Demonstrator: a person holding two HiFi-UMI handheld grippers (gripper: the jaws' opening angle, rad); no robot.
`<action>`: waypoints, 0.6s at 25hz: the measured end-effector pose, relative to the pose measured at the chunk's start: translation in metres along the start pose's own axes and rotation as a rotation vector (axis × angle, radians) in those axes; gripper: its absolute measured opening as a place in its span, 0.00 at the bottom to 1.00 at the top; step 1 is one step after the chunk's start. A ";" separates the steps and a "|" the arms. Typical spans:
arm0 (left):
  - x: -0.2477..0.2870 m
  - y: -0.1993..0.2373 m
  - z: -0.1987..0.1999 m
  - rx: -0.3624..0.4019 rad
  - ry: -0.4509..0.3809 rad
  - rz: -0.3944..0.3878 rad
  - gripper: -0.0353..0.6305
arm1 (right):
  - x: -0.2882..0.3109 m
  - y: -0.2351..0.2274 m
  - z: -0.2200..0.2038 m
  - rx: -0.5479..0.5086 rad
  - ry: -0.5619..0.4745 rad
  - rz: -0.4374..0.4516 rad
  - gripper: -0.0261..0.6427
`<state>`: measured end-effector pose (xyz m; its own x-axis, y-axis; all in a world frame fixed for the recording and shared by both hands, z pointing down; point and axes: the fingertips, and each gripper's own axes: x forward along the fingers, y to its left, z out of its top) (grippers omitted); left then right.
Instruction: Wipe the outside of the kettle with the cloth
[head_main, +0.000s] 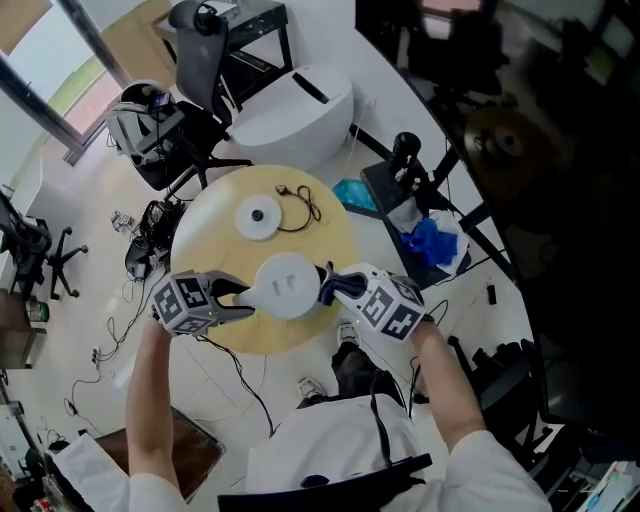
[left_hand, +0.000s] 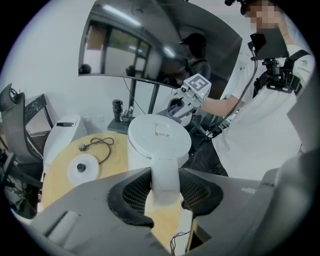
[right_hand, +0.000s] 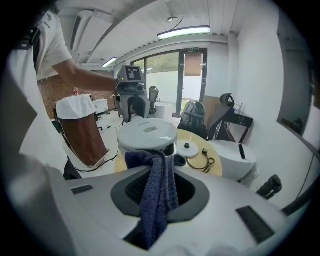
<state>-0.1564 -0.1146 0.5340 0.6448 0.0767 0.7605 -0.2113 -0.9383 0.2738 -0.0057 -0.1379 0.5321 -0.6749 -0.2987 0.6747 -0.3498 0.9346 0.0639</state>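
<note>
left claw (head_main: 240, 297) gripping, right claw (head_main: 330, 287) gripping

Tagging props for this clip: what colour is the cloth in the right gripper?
Dark blue; the cloth shows best in the right gripper view.

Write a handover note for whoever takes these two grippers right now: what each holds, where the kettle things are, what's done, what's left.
Left gripper: tongs closed on the kettle by its handle, steadying it.
Right gripper: tongs closed on the dark blue cloth, its bunched end at the kettle's upper side.
Kettle: at the near edge of the round table, lid shut, off its base. Base and cord lie behind it.
Done: cannot tell how much is wiped.
Left: probably work the cloth around the whole outer wall.
</note>
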 end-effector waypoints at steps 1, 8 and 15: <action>0.000 -0.001 0.001 -0.004 -0.001 -0.003 0.32 | 0.005 0.000 -0.005 0.015 0.003 0.012 0.14; 0.006 0.002 -0.004 -0.039 -0.037 0.062 0.34 | 0.063 0.001 -0.083 0.182 0.093 0.088 0.14; 0.014 0.012 -0.024 -0.267 -0.301 0.436 0.53 | 0.109 -0.001 -0.144 0.266 0.145 0.132 0.14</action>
<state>-0.1679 -0.1170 0.5626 0.6290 -0.4322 0.6462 -0.6558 -0.7413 0.1425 0.0148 -0.1435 0.7114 -0.6331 -0.1297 0.7632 -0.4359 0.8744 -0.2130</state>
